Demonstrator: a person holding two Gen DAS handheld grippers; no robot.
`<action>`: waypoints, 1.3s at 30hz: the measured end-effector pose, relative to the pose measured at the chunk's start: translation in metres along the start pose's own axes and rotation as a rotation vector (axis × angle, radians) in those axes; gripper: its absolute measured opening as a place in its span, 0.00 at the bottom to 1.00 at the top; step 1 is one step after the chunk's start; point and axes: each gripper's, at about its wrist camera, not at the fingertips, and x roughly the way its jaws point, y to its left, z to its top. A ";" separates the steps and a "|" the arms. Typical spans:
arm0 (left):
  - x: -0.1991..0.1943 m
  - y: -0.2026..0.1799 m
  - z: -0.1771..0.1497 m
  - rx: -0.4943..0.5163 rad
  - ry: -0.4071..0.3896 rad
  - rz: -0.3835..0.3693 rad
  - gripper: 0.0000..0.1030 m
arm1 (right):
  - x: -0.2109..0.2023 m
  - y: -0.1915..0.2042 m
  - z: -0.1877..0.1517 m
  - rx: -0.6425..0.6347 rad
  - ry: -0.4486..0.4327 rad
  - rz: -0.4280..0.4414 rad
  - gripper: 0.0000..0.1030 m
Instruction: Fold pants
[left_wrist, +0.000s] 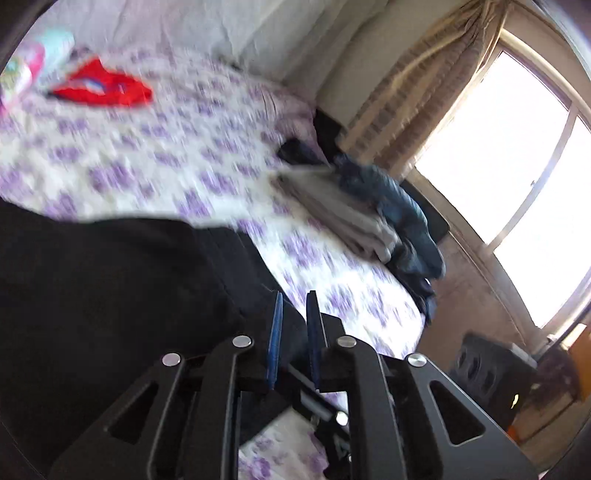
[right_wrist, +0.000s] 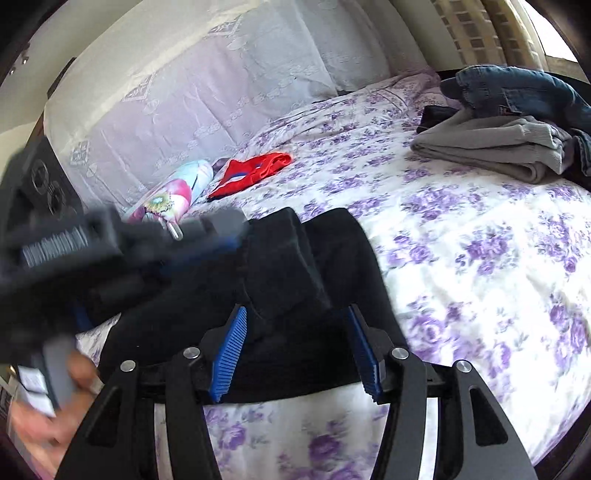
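Observation:
The black pants (right_wrist: 295, 280) lie bunched on the purple-flowered bedsheet (right_wrist: 461, 258). In the left wrist view they fill the lower left (left_wrist: 110, 295). My left gripper (left_wrist: 293, 299) has its blue pads close together with black pants fabric pinched between them; the view is motion-blurred. It also shows blurred at the left of the right wrist view (right_wrist: 221, 236), over the pants. My right gripper (right_wrist: 295, 317) is open, its blue pads spread wide on either side of a fold of the pants, not closed on it.
A folded grey garment (right_wrist: 491, 147) and blue jeans (right_wrist: 517, 92) sit at the bed's far right. A red garment (right_wrist: 255, 171) and a flowered pillow (right_wrist: 173, 195) lie near the lace-covered headboard (right_wrist: 184, 81). A curtained window (left_wrist: 498, 155) stands beyond the bed edge.

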 end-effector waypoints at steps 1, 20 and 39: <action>-0.006 0.007 0.000 -0.036 0.007 -0.030 0.11 | -0.001 -0.005 0.002 0.026 0.005 0.021 0.59; -0.128 0.136 -0.055 -0.217 -0.163 0.431 0.65 | 0.053 -0.002 0.035 0.123 0.206 0.190 0.27; -0.126 0.091 -0.047 -0.022 -0.138 0.448 0.78 | -0.008 -0.041 0.054 0.082 0.047 0.037 0.56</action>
